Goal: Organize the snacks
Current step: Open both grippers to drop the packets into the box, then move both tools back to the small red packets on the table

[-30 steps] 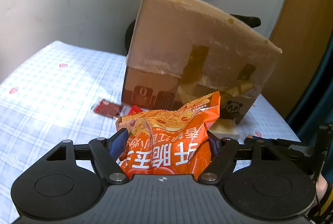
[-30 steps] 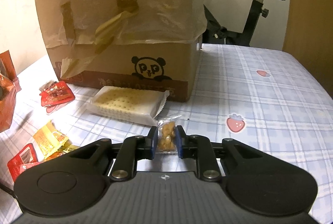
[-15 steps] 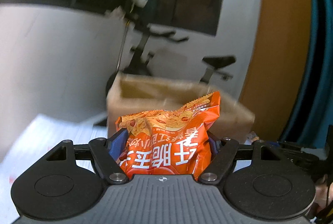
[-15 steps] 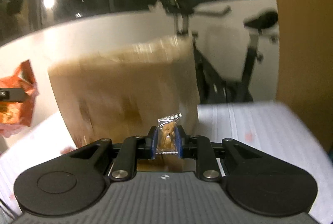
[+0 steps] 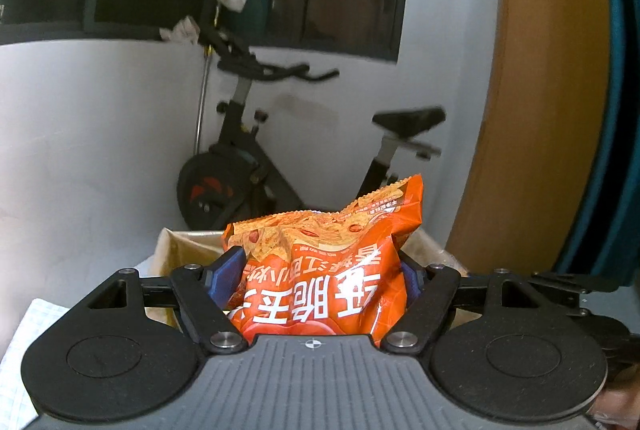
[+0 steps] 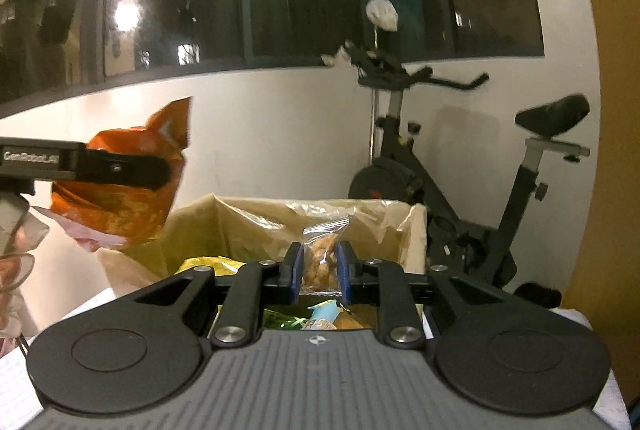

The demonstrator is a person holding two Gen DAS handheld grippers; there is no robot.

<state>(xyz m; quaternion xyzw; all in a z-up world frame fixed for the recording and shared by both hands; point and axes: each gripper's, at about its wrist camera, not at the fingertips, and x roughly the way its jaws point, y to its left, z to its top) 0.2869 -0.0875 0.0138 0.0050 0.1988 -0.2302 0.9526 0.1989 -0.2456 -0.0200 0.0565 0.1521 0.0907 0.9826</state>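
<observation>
We held the left gripper [image 5: 320,270] clamped on a puffy orange foil snack bag [image 5: 324,270] above the open, plastic-lined cardboard box [image 6: 392,226]; at 3 o'clock, the right gripper [image 6: 320,268] pinched a small clear nut packet [image 6: 320,260] over its interior.

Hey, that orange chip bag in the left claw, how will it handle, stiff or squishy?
Probably squishy: the chip bag looks puffed and creased where the left claw pinches it. Likely light, since its top stands up unsupported. The glossy film may slip.
</observation>
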